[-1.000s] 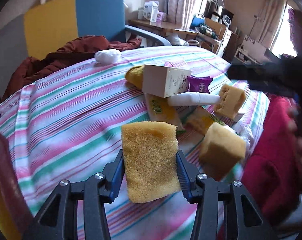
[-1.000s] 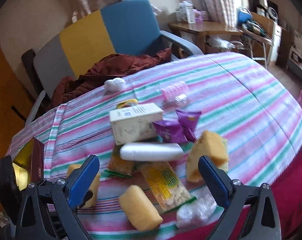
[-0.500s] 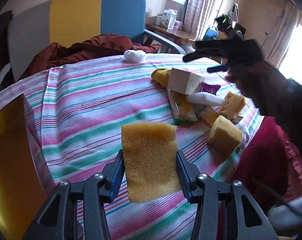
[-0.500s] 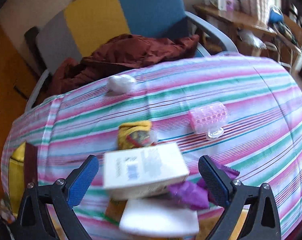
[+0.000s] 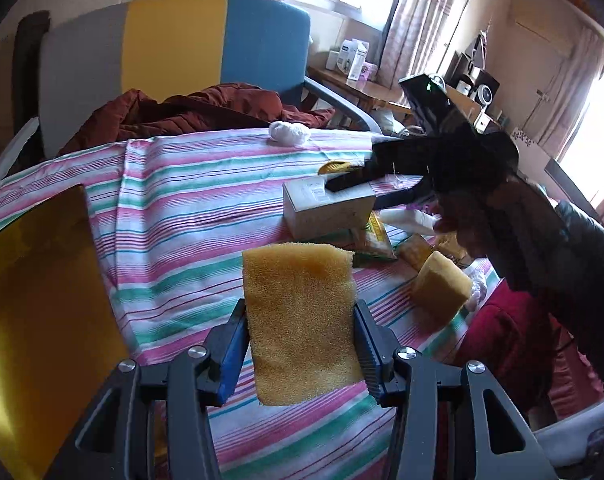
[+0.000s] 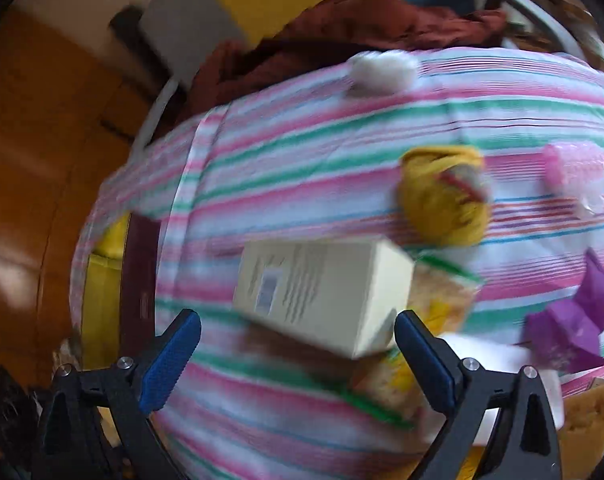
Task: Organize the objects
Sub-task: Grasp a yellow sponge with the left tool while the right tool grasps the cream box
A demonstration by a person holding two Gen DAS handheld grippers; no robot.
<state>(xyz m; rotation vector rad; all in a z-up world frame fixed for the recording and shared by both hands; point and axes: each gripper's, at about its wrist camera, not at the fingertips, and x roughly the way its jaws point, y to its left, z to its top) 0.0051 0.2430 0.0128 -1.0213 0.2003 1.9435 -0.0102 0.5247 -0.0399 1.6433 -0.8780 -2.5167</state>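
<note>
My left gripper is shut on a flat yellow sponge and holds it above the striped tablecloth. My right gripper is open and hangs just above a cream cardboard box; in the left wrist view its fingers reach over the same box. Around the box lie a white tube, yellow snack packets, purple packets, a yellow pouch and a second sponge block.
A yellow open container stands at the table's left edge. A white wad and a pink roller lie farther back. A chair with a brown jacket stands behind the table.
My right gripper has moved in low over the cream box, still open. My left gripper, still holding the sponge, has swung left so the yellow container fills more of its view.
</note>
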